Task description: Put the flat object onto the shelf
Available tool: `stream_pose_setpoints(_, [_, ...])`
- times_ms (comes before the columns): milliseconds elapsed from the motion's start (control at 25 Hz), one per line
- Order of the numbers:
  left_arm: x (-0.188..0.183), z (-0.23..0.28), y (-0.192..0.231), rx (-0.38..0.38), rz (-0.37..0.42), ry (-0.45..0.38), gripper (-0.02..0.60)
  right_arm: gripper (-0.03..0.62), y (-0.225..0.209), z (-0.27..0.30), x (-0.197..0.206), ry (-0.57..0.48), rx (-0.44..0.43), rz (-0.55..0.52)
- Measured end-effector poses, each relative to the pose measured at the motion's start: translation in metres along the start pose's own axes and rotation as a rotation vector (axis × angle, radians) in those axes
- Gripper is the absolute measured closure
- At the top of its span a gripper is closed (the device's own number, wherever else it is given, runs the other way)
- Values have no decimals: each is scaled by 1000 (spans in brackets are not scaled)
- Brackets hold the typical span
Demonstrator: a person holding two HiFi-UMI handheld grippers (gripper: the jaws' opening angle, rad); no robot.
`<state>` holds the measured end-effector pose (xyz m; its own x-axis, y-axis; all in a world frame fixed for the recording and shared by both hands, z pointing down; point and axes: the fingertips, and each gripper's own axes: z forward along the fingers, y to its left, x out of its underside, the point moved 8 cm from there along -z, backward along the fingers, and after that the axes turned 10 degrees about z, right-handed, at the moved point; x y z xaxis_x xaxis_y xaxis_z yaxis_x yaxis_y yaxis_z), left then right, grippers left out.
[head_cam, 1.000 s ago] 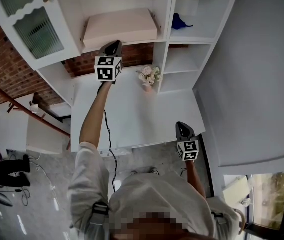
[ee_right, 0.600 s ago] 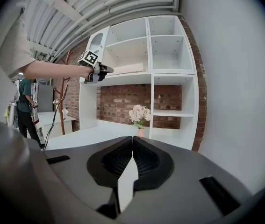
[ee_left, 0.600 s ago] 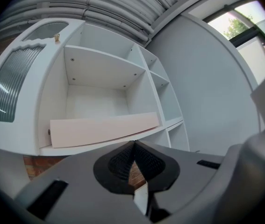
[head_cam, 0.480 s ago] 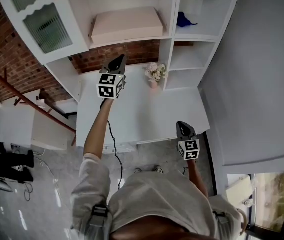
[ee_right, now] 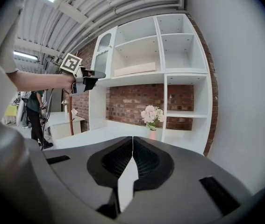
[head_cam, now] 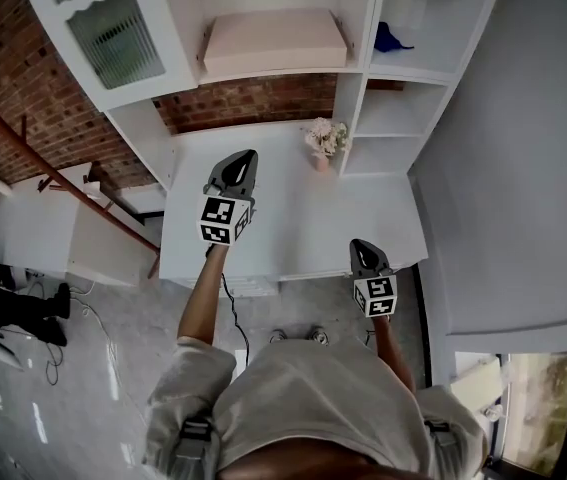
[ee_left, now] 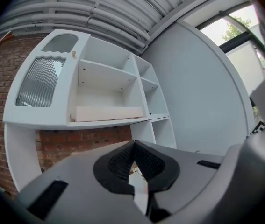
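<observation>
The flat object, a pale beige board [head_cam: 273, 40], lies on the white shelf [head_cam: 293, 70] of the wall unit; it also shows as the board [ee_left: 109, 113] in the left gripper view and the board [ee_right: 134, 69] in the right gripper view. My left gripper [head_cam: 244, 158] is shut and empty, held over the white desk [head_cam: 293, 238] well below and in front of the shelf. My right gripper [head_cam: 361, 248] is shut with nothing in it, near the desk's front right edge. Both pairs of jaws [ee_left: 133, 146] [ee_right: 132, 141] meet at the tips.
A small vase of pale flowers [head_cam: 325, 140] stands at the back of the desk beside the right-hand cubbies. A blue object [head_cam: 391, 38] sits in an upper right cubby. A glass-fronted cabinet door [head_cam: 113, 33] is at the upper left. A side table [head_cam: 53, 238] stands left.
My left gripper has drawn back and down from the shelf's front edge to over the desk, leaving the board on the shelf. The right gripper has hardly moved.
</observation>
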<state>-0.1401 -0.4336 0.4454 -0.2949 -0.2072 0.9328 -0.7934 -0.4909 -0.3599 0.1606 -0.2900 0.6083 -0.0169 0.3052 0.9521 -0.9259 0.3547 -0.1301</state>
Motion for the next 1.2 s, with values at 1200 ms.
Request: stream_pose_setpoints(1200, [98, -153, -87, -89, -205, 143, 566, 565, 55, 20, -26, -90, -116, -22])
